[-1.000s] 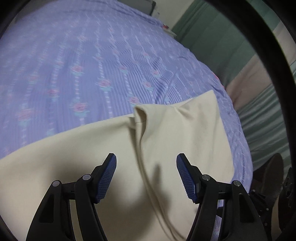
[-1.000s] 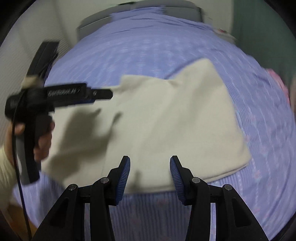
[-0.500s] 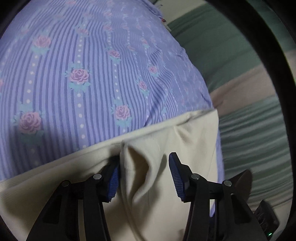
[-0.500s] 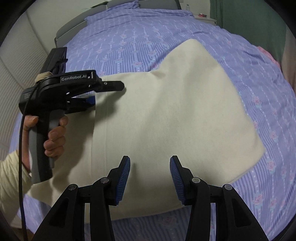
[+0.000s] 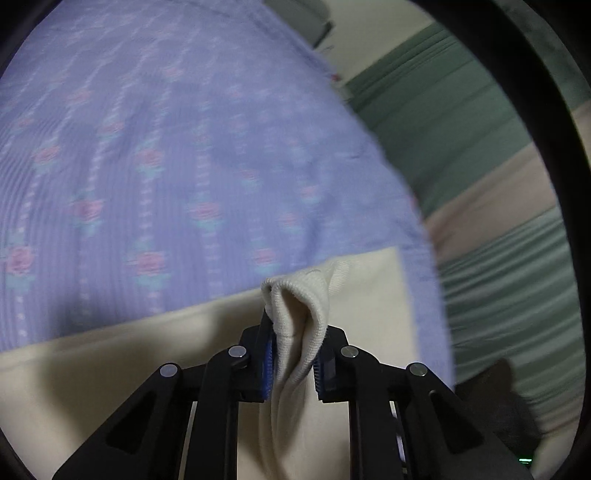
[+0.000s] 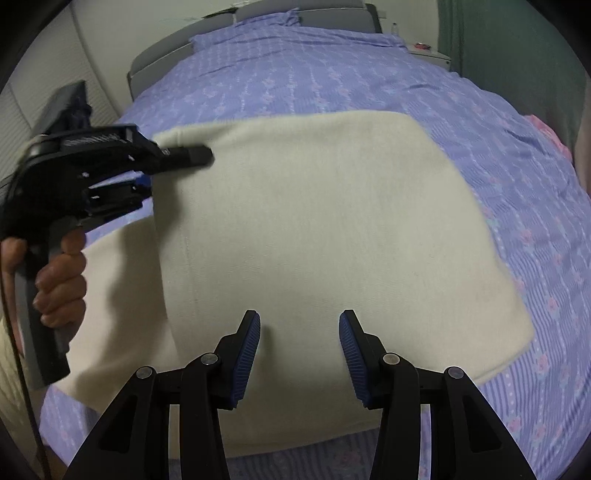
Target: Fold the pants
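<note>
Cream pants [image 6: 325, 229] lie folded flat on a purple flowered bedspread [image 6: 332, 70]. My left gripper [image 5: 293, 363] is shut on a pinched ridge of the cream pants [image 5: 295, 314] at their far edge. In the right wrist view the left gripper [image 6: 147, 177], held in a hand, sits at the pants' left edge. My right gripper [image 6: 299, 354] is open and empty, above the near part of the pants.
The bedspread [image 5: 147, 166] fills the bed beyond the pants. A grey headboard [image 6: 258, 14] is at the far end. Green and beige curtains [image 5: 480, 166] hang past the bed's right side. A small white bedside table [image 6: 428, 53] stands at the back right.
My left gripper closed on a fold at the pants' edge and lifted it. My right gripper moved closer over the pants and stayed open.
</note>
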Available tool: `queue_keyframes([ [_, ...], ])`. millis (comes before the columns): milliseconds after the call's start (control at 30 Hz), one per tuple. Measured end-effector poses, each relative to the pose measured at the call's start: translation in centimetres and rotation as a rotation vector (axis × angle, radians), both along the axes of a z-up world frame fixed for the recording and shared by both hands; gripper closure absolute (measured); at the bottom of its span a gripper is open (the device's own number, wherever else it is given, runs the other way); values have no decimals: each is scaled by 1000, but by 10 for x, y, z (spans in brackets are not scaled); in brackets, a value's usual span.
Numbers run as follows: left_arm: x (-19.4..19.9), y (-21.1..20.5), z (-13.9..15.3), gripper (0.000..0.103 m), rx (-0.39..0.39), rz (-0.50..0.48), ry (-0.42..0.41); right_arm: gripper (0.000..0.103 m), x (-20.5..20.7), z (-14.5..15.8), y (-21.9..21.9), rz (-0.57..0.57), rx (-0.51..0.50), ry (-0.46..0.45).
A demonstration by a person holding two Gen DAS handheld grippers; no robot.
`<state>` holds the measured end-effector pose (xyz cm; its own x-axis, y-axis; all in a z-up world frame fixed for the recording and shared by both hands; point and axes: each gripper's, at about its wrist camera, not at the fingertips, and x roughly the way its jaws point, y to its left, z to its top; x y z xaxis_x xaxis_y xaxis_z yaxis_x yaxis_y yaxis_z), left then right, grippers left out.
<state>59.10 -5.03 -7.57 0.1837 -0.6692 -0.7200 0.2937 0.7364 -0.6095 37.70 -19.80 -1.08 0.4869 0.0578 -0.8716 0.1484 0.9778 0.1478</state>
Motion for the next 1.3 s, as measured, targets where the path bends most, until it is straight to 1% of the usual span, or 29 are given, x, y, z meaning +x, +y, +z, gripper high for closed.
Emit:
queue_keyframes([
  [33, 3, 1, -8, 85, 24, 2, 25, 57, 1, -2, 2, 7, 2, 5],
  [67, 5, 2, -16, 85, 30, 6, 59, 57, 1, -3, 3, 11, 4, 12],
  [100, 6, 4, -20, 85, 30, 10, 69, 57, 1, -6, 2, 17, 14, 25],
  [167, 4, 6, -16, 85, 40, 14, 68, 57, -2, -7, 1, 18, 46, 36],
  [233, -5, 6, -2, 85, 79, -15, 18, 57, -9, -8, 2, 21, 86, 49],
  [267, -7, 2, 2, 85, 126, -41, -11, 57, -11, -8, 4, 26, 95, 50],
  [300, -6, -10, 1, 84, 164, -60, -27, 57, -15, -9, 7, 39, 102, 54],
  [367, -1, -18, -5, 79, 227, -77, -28, 57, -17, -13, 13, 65, 102, 69],
  [433, 1, -22, -8, 78, 254, -92, -31, 57, -17, -20, 19, 86, 104, 97],
  [467, -1, -21, -4, 76, 259, -97, -46, 57, -17, -22, 22, 94, 110, 109],
  [500, -4, -15, 0, 70, 277, -90, -66, 57, -17, -27, 25, 99, 118, 130],
  [533, -10, -11, 7, 65, 305, -75, -100, 57, -18, -29, 26, 104, 120, 140],
  [567, -16, -7, 16, 51, 337, -52, -142, 57, -20, -31, 29, 113, 122, 146],
  [600, -21, -2, 24, 42, 357, -33, -176, 57, -22, -31, 32, 130, 119, 149],
  [667, -35, 16, 40, 41, 381, 12, -233, 57, -25, -27, 35, 159, 117, 145],
  [700, -41, 22, 46, 41, 390, 27, -236, 57, -26, -23, 35, 163, 124, 141],
  [767, -60, 50, 64, 40, 399, 80, -258, 57, -27, -12, 34, 161, 134, 122],
  [800, -70, 63, 71, 39, 407, 107, -268, 57, -28, -3, 34, 157, 124, 102],
  [867, -84, 85, 80, 38, 420, 159, -279, 57, -27, 11, 34, 162, 104, 69],
  [900, -98, 106, 88, 36, 423, 200, -279, 57, -28, 20, 36, 168, 88, 49],
  [967, -116, 129, 96, 34, 416, 256, -266, 56, -28, 38, 43, 187, 57, -2],
  [1033, -136, 158, 102, 31, 399, 313, -243, 45, -28, 54, 51, 197, 53, -44],
  [1067, -146, 170, 104, 31, 398, 337, -235, 38, -27, 61, 55, 198, 52, -60],
  [1100, -157, 186, 106, 31, 399, 362, -227, 37, -26, 68, 60, 199, 51, -85],
  [1167, -170, 197, 105, 30, 402, 381, -215, 35, -26, 81, 76, 206, 51, -118],
  [1200, -180, 210, 106, 30, 405, 399, -208, 32, -23, 85, 86, 216, 51, -130],
  [1233, -186, 213, 105, 30, 404, 410, -206, 30, -21, 89, 97, 226, 48, -145],
  [1300, -202, 236, 103, 27, 405, 446, -197, 25, -19, 94, 118, 249, 36, -166],
])
